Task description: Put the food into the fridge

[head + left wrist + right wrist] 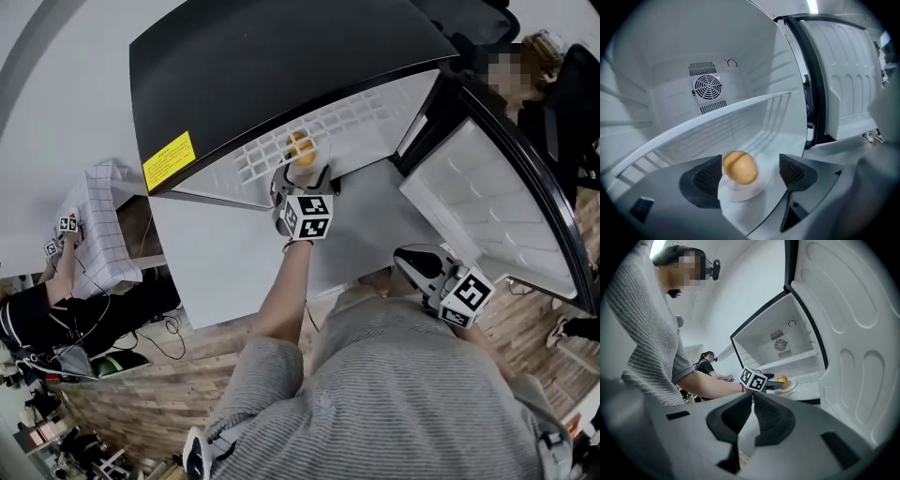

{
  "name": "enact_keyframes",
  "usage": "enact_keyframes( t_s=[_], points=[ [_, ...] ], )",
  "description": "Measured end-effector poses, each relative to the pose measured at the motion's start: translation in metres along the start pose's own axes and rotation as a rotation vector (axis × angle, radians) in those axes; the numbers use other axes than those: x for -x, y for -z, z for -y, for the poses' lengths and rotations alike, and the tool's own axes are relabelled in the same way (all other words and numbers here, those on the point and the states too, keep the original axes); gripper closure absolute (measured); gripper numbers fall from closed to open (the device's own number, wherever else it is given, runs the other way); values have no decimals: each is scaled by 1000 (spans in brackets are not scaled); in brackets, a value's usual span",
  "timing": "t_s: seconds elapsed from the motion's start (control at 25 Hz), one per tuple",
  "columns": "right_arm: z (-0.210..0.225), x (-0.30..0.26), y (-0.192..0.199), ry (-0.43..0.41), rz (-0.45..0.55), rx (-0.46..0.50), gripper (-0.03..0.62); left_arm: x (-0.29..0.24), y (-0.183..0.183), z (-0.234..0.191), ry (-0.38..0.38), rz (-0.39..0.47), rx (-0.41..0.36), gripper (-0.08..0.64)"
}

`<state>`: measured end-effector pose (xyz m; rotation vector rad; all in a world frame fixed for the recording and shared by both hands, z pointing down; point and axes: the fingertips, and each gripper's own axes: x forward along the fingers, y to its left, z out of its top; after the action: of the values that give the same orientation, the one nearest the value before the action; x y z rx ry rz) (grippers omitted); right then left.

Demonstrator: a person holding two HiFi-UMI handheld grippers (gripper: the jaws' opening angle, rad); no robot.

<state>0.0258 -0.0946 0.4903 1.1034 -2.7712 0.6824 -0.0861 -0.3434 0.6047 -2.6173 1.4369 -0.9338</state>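
**At the open fridge: roll inside, left jaws apart**

Head view: the left gripper is seen reaching into the fridge. The right gripper is held by the torso.
Left gripper view: a bread roll on a white plate is seen between the spread jaws, inside the compartment.
Right gripper view: the jaws are pressed together with nothing between them.

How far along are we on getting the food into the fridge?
Done: the door is open and the bun on its plate sits inside the fridge, under the shelf. In hand: the left gripper is around the plate, jaws apart, not clamping it; the right gripper is shut and empty. To do: pull the left gripper out, likely close the door.
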Motion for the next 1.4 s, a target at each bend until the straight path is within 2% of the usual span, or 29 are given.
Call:
enact_keyframes(
  t_s=[0.12, 0.24, 0.28, 0.8, 1.16, 1.4],
  points=[
    [-3, -1, 0, -7, -1, 6, 578, 9, 3, -3, -19, -2, -7, 185],
    [-5, 0, 1, -6, -2, 10, 578, 20, 3, -12, -69, 16, 2, 488],
    [-5, 0, 1, -5, -2, 11, 578, 23, 2, -14, -79, 22, 10, 549],
    [-15, 2, 1, -20, 7, 30, 578, 46, -6, 2, -40, 56, 42, 549],
    [-33, -11, 2, -56, 17, 48, 578, 97, -16, 20, 7, 128, 57, 549],
    [-47, -23, 3, -81, 25, 70, 578, 139, -20, 30, 28, 182, 97, 549]
  ],
)
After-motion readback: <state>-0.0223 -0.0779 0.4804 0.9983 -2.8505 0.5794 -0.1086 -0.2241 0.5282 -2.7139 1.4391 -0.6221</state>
